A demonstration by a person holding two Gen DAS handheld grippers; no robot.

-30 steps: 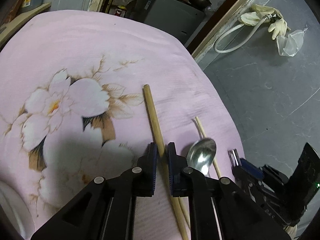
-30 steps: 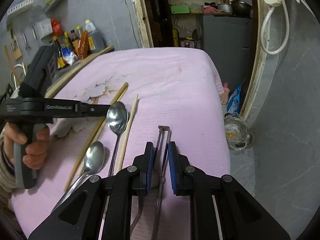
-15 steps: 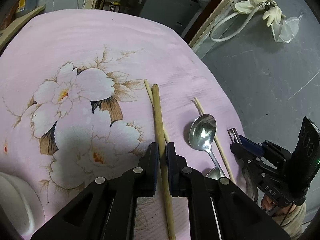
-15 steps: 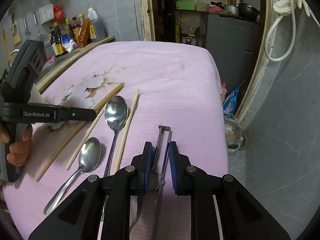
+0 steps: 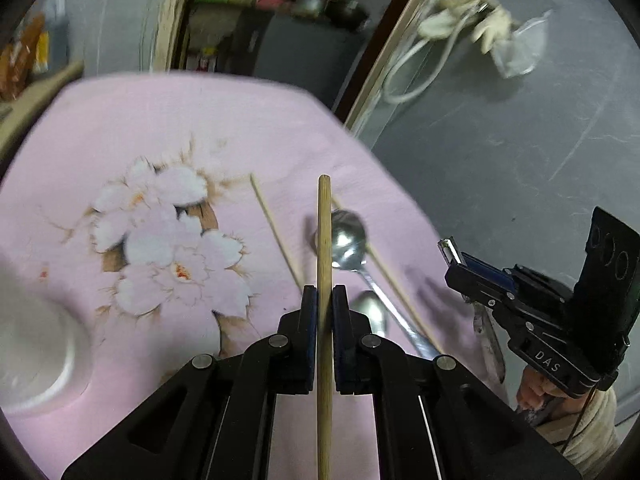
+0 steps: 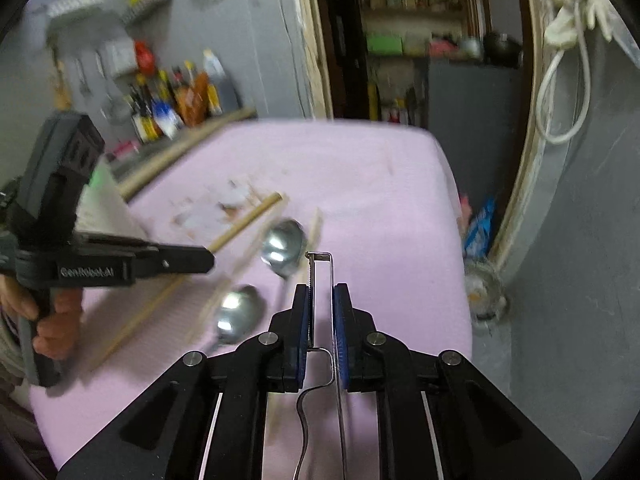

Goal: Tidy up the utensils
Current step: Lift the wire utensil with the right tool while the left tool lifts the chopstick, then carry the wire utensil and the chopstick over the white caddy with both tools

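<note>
Left claw (image 5: pixel 325 300) clamped on wooden chopstick (image 5: pixel 324 240) above pink cloth (image 5: pixel 160 128).

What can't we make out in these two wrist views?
Left wrist: white vessel, cut off by the left edge and blurred; kind unclear.
Left wrist: nearer spoon, handle hidden behind the left gripper.
Right wrist: metal tool, handle end runs off the bottom edge.
Right wrist: shelf bottles, labels lost to motion blur.

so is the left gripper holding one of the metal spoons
No, the left gripper has its jaws clamped on a thick wooden chopstick, while both shiny metal spoons lie on the pink cloth.
</note>
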